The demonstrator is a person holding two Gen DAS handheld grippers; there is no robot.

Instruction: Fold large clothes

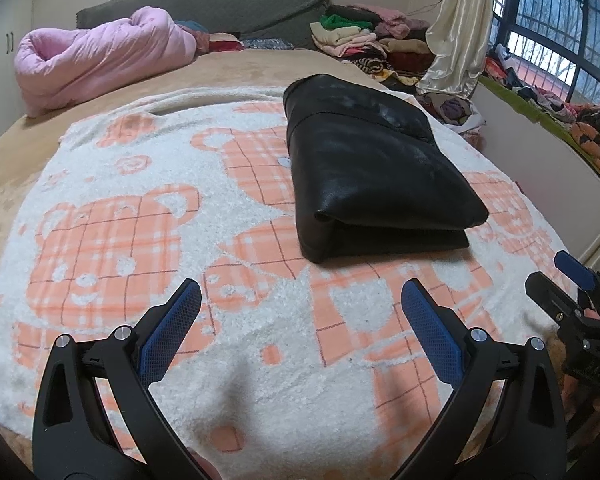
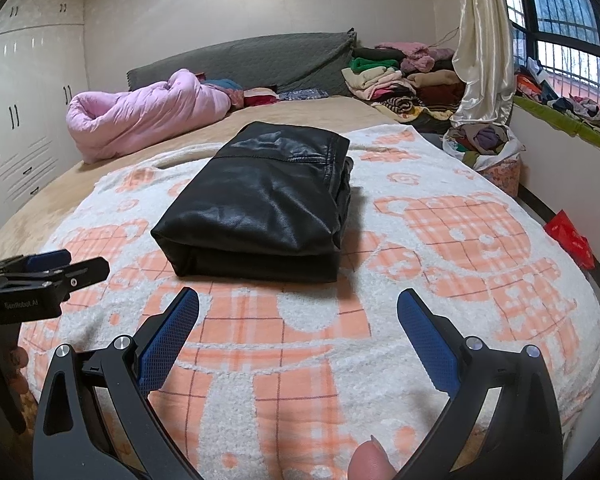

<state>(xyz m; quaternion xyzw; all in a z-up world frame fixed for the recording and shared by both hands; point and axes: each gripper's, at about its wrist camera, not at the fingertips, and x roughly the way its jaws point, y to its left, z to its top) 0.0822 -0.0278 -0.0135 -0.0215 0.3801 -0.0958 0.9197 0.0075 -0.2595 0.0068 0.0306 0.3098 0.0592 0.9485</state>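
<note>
While both tools gape empty, black leather garment (glossy), folded compact; layered edges

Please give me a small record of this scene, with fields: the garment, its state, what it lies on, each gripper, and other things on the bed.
garment: black leather garment
state: folded into a compact stack, lying flat
surface: white and orange bear blanket spread on the bed
left gripper: open, holds nothing, apart from the garment
right gripper: open, holds nothing, apart from the garment
behind: pink quilt bunched up; pile of clothes by the curtain
</note>
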